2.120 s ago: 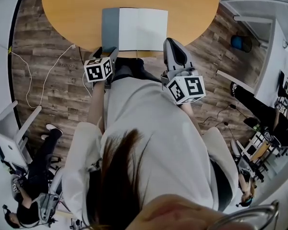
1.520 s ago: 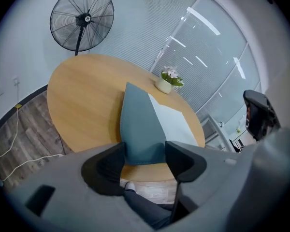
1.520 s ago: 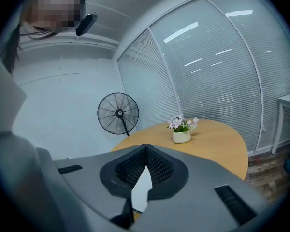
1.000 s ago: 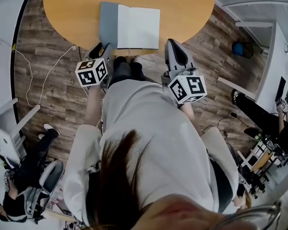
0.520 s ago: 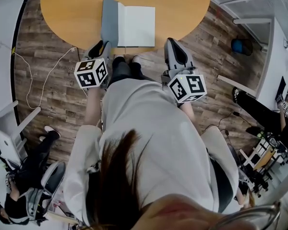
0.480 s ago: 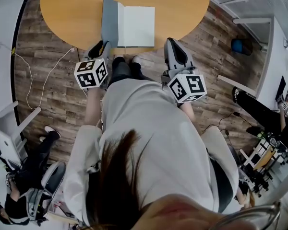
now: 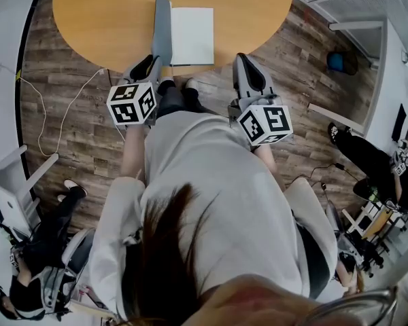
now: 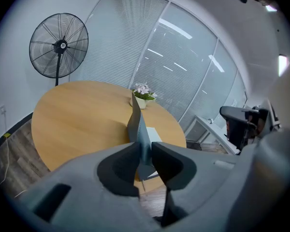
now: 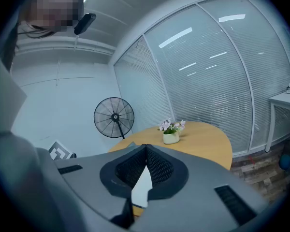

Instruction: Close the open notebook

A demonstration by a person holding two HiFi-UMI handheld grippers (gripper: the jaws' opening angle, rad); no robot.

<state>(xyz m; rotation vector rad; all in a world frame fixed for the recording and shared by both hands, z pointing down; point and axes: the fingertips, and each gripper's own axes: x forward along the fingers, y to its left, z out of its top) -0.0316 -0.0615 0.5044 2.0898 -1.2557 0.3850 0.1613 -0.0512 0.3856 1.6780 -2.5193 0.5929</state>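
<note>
Both gripper views add flowerpot (image 8: 141, 101), fan (image 8: 59, 46) beyond notebook (image 8: 135, 124).

Far side of my counter (image 7: 102, 12) cut off by the head view's top edge, lower corner of the notebook (image 8: 135, 122) hidden behind my left fingers (image 8: 171, 161), only a white sliver past my right fingers (image 9: 159, 168)

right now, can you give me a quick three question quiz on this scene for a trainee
1. True or false: the grey notebook cover lies flat on the round wooden table.
2. Which gripper has that cover between its fingers?
3. Fill in: the small white pot on the table holds ____.
Key: 1 false, it stands raised. 2 the left gripper, whose fingers are closing on it. 3 flowers.
</note>
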